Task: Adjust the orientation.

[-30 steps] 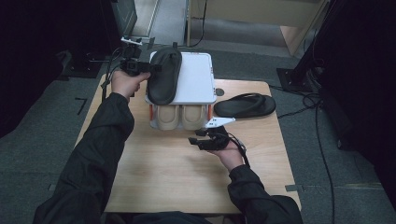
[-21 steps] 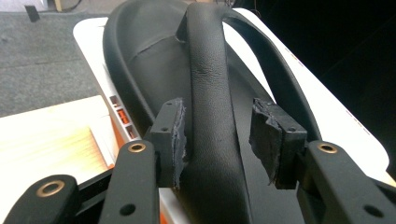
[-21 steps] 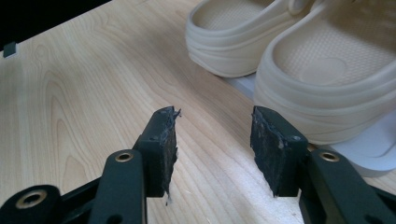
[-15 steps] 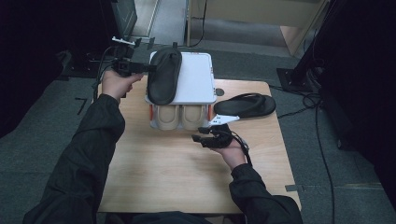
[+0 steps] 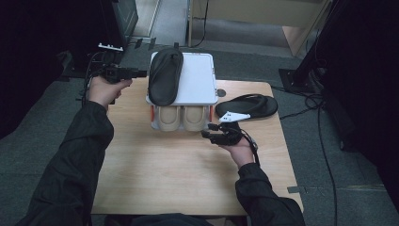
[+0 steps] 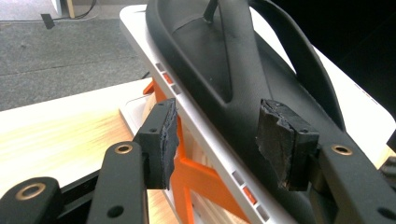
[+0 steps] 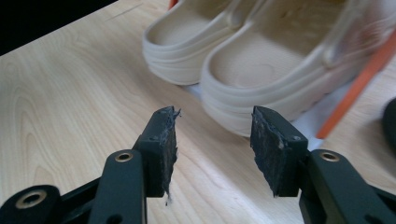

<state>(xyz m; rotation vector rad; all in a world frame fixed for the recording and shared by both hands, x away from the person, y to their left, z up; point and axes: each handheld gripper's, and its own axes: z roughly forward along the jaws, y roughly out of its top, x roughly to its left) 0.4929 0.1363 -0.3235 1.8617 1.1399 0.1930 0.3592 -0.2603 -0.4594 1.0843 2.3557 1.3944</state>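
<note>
Wooden table: one black flip-flop rests on the white rack; our left gripper and right gripper are both wide, empty, free for the second flip-flop.

No writing to read here.
The black flip-flop, the beige clogs and the white rack carry no legible label (too blurred up close).

Matt black rubbery flip-flop, smooth white plastic shelf, pale wood-grain table
</note>
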